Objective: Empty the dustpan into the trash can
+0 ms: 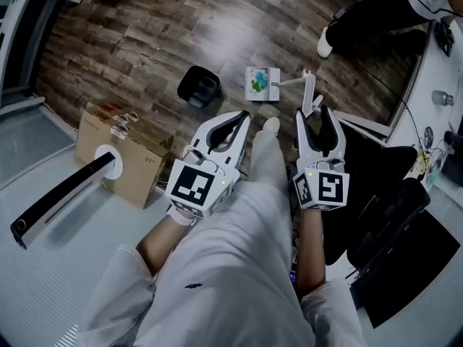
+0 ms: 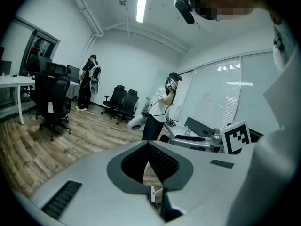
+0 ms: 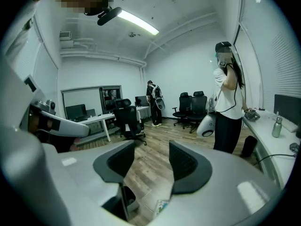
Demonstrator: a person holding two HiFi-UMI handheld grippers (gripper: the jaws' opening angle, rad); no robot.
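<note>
A white dustpan (image 1: 262, 83) with colourful scraps in it lies on the wooden floor, its long white handle (image 1: 309, 90) rising to the right. Left of it stands a small black trash can (image 1: 199, 85). My right gripper (image 1: 315, 114) hangs open over the floor, just short of the handle's top, nothing between its fingers. My left gripper (image 1: 233, 121) is shut and empty, short of the trash can and dustpan. In the right gripper view the open gripper (image 3: 150, 163) looks down on the dustpan (image 3: 162, 207) and the trash can (image 3: 126, 201). The left gripper (image 2: 149, 167) shows shut in its own view.
A cardboard box (image 1: 123, 147) sits on the floor at left, beside a long black and white device (image 1: 61, 194). My white-trousered leg and shoe (image 1: 271, 126) stretch between the grippers. Black office chairs (image 1: 391, 215) stand at right. Another person's foot (image 1: 325, 45) is at upper right.
</note>
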